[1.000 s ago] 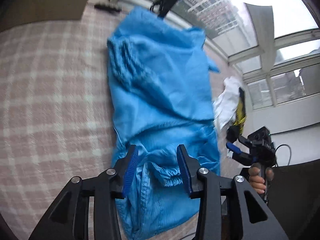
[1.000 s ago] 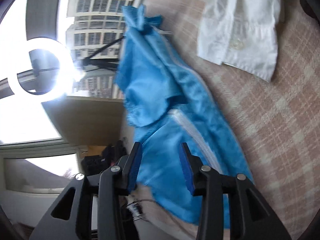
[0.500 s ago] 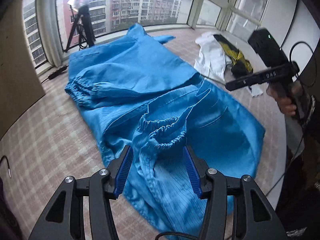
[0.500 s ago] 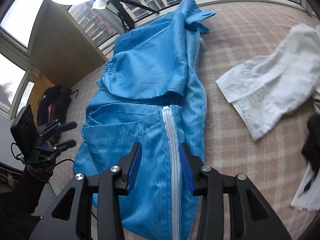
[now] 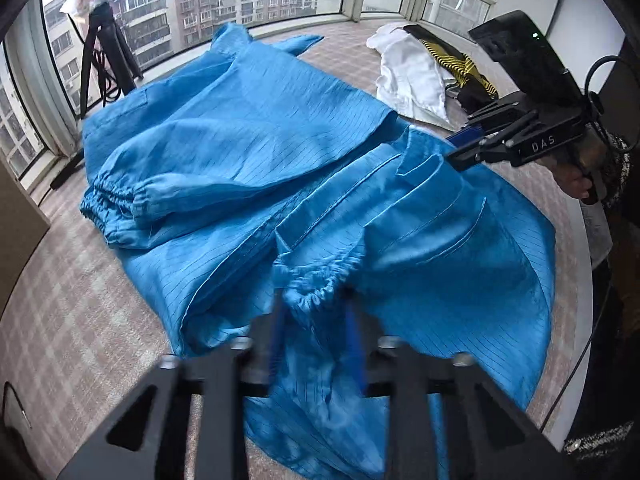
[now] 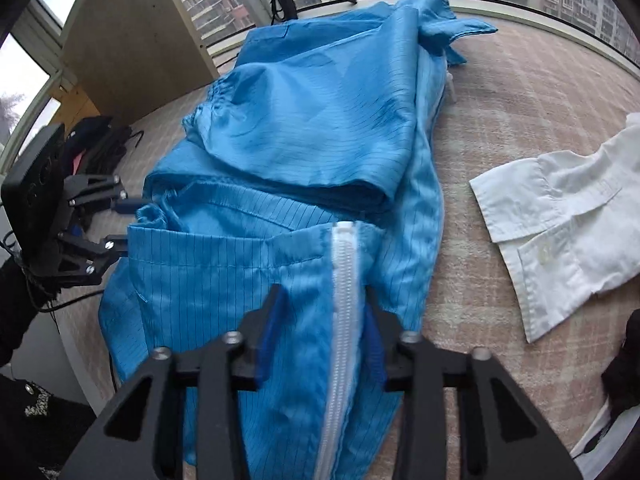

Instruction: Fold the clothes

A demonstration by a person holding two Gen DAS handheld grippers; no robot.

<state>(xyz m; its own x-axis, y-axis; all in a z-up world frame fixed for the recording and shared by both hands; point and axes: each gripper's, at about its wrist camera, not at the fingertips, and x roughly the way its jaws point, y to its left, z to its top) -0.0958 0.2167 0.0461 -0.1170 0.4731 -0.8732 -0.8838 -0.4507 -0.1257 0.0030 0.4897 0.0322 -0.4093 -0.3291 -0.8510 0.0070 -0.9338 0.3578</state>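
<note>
- I'm at the grasp step of a fold: the blue zip-front garment (image 5: 256,148) lies spread down the middle of the checked table (image 5: 80,300), its near hem toward me.
- My left gripper (image 5: 316,332) is closing; its fingers (image 5: 276,328) straddle the elastic cuff (image 5: 316,280) of the near sleeve. The frame is blurred, so I cannot tell whether they already pinch it.
- My right gripper (image 6: 324,340) is closing too, its fingers (image 6: 272,328) on either side of the white zipper (image 6: 344,280) at the near hem; the cloth is between them, though a firm clamp isn't clear.
- Next move, as I judge it: finish both pinches, check that each has cloth, then lift and carry the near hem toward the far edge, keeping both sides level so the fold lands square.
- Risk: the fabric looks thin and slick, so a shallow pinch could slip out.
- Count: one blue garment with two gathered cuffs showing, the far one (image 5: 116,204) lying on the body; one white shirt (image 6: 560,208) at the right side of the table; one black-and-yellow item (image 5: 460,64) beyond it; two grippers.
</note>
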